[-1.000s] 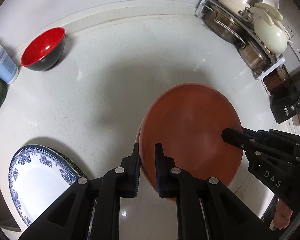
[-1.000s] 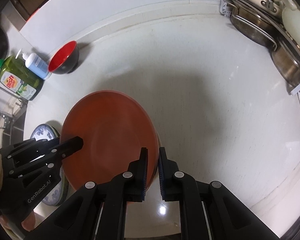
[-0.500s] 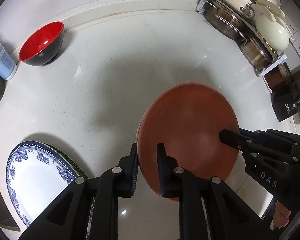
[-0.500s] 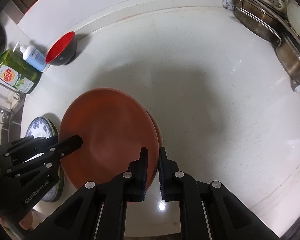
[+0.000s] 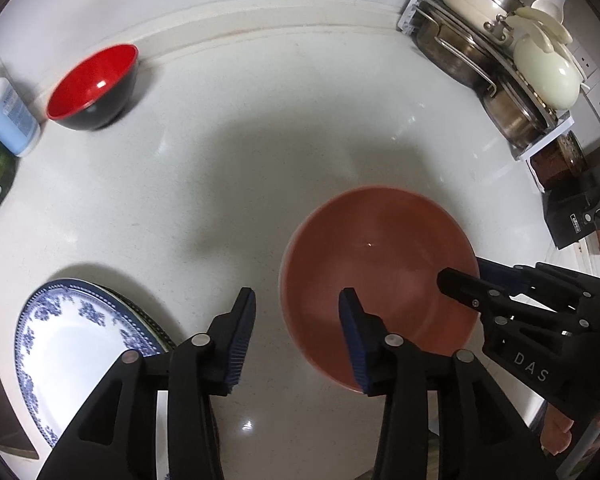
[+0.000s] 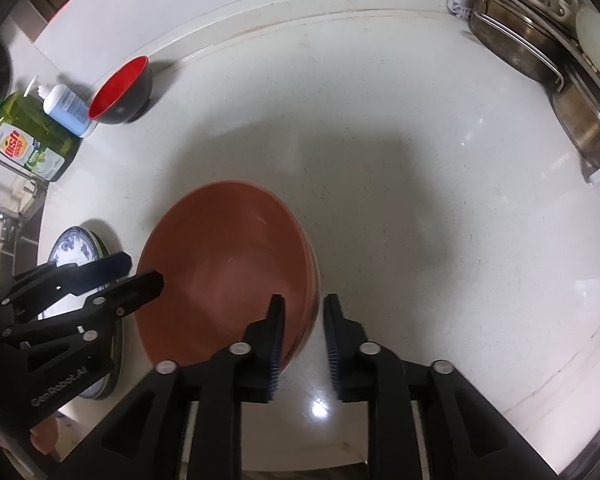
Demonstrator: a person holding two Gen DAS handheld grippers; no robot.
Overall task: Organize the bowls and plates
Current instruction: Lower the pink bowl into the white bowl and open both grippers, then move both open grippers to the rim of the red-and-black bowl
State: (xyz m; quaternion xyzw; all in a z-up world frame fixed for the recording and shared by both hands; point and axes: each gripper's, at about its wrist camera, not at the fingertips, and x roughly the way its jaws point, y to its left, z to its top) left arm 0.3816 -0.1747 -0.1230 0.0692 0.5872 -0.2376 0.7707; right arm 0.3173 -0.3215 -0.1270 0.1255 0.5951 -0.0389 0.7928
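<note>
While the terracotta bowl (image 5: 376,280) sits flat on the white counter (image 5: 260,140), I have both grippers straddling its rim from opposite sides, neither one pinching it. My left gripper (image 5: 297,312) has just been opening and now stands moderately wide, one blue-padded finger over the counter outside the bowl and the other over the bowl's inside, with the rim in the gap and clear of both pads. My right gripper (image 6: 302,316) has also just been opening, though its gap is narrower; the bowl's near right edge lies between its fingers, and I see daylight on both sides of the rim. From the right wrist view a second rim edge shows just under the bowl's right side, so it looks nested on another of the same colour, though I cannot be sure. Left of the bowl and apart from it lies a blue-and-white plate (image 5: 80,344) stacked on a darker one. Farther back and to the left of the bowl, by the wall, stands a red-and-black bowl (image 5: 94,84), just beside a blue pump bottle (image 6: 66,110) and a green dish-soap bottle (image 6: 32,140). Back right of the bowl, a rack of metal pots (image 5: 492,64) stands in the corner.
</note>
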